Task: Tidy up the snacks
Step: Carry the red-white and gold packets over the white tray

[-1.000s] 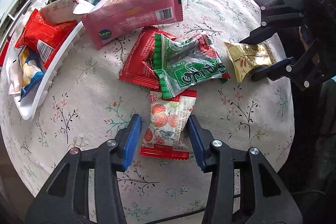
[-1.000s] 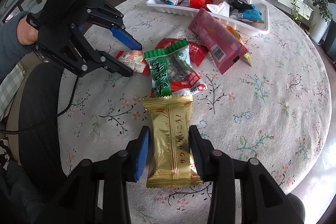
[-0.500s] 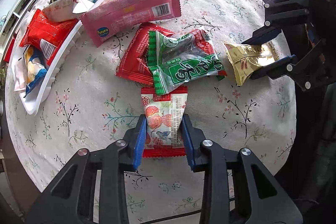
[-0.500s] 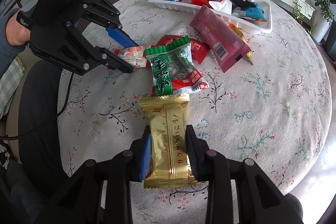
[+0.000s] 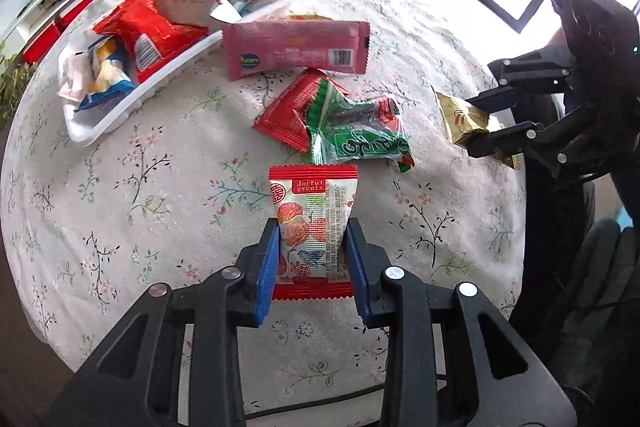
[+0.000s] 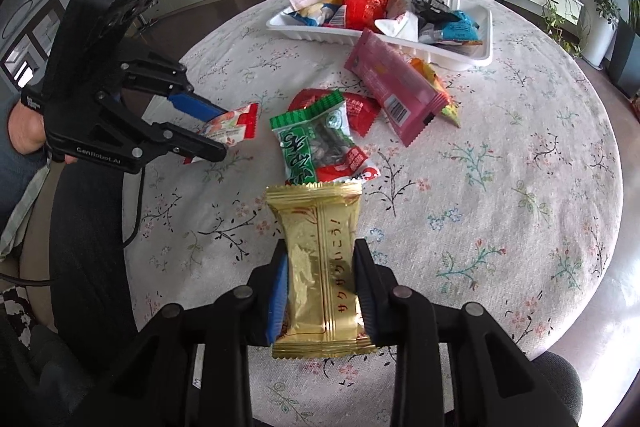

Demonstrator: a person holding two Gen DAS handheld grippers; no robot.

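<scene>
On the far side of your round table stands a white tray, and it holds many snack packets: a red bag, a blue packet, a black one and some white and yellow ones, all piled loosely. A long pink packet leans with one end on the rim of the tray and the other end on the flowered cloth. Near the middle of the table a green packet lies on top of a flat red packet. Your left gripper is closed on the white and red packet, with the blue pads pressing both its long sides; the packet has red crimped ends and pictures of red fruit, and it is lifted above the table edge near you. Your right gripper is closed on the gold packet in the same way; this one is shiny, with a line of red letters along its length, and it is held above the near part of the table.
</scene>
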